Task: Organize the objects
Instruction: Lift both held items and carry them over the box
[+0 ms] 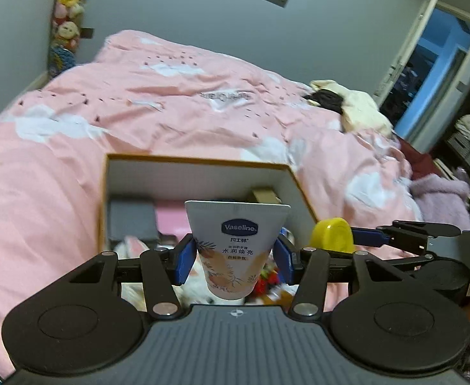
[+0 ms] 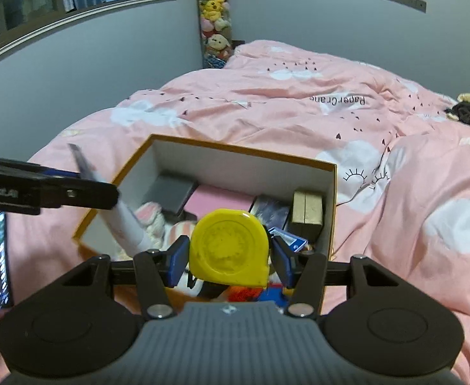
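Pink bed (image 1: 74,147), left claw (image 1: 235,256) angled down gripping tube (image 1: 236,243), above box (image 1: 199,165)

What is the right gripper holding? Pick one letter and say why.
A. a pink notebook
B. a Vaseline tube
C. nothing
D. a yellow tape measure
D: in the right wrist view, the right gripper is clamped on the yellow tape measure above the open box, while the Vaseline tube sits in the left gripper.

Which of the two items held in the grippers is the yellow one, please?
The tape measure in the right gripper is the round yellow one; the left gripper holds a white Vaseline tube.
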{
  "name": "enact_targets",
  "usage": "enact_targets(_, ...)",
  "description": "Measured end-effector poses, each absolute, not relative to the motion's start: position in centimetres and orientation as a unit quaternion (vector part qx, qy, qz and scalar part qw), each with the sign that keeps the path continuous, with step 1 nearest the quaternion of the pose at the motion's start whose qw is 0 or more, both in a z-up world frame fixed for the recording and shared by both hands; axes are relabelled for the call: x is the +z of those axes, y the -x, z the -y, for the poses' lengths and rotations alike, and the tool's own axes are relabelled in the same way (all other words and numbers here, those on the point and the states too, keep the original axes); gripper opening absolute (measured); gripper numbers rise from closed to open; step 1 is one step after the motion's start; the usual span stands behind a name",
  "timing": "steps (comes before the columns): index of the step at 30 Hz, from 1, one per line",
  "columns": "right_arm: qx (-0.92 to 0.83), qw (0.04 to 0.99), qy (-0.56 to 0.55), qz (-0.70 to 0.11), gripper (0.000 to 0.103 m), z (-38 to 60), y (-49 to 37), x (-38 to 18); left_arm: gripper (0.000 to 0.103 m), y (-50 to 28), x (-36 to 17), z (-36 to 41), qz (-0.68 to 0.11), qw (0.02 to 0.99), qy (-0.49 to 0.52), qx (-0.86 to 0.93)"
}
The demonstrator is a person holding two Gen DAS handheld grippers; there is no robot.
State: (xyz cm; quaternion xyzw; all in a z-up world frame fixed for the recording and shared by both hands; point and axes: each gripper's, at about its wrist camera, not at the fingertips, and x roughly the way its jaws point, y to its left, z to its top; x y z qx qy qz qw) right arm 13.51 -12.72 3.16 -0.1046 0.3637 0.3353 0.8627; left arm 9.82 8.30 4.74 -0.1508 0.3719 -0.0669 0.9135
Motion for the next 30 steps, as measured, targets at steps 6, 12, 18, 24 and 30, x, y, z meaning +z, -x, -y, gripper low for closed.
enact_targets(6,0.348,0.83,0.032,-0.435,0.057,10.7,-19.7,0.1,0.06,-12.8,3.4,-9.9,-0.385,0.908,0.161,-0.041)
enact_targets(12,0.335,0.811,0.012,-0.479,0.057,7.7,-23.2,-3.9,0.06,-15.1,1.8,-10.3,-0.398,0.901,0.168,-0.038)
enact_targets(18,0.317,0.801,0.038,-0.506,0.057,6.1,-24.4,-6.7,0.06,-17.3,0.7,-10.2,-0.402,0.899,0.168,-0.035)
enact_targets(24,0.293,0.796,0.044,-0.528,0.057,6.0,-25.1,-8.4,0.06,-18.7,-0.2,-10.2,-0.407,0.895,0.178,-0.038)
enact_targets(30,0.298,0.787,0.021,-0.541,0.06,6.5,-25.5,-8.8,0.06,-19.4,-0.8,-10.1,-0.412,0.892,0.181,-0.038)
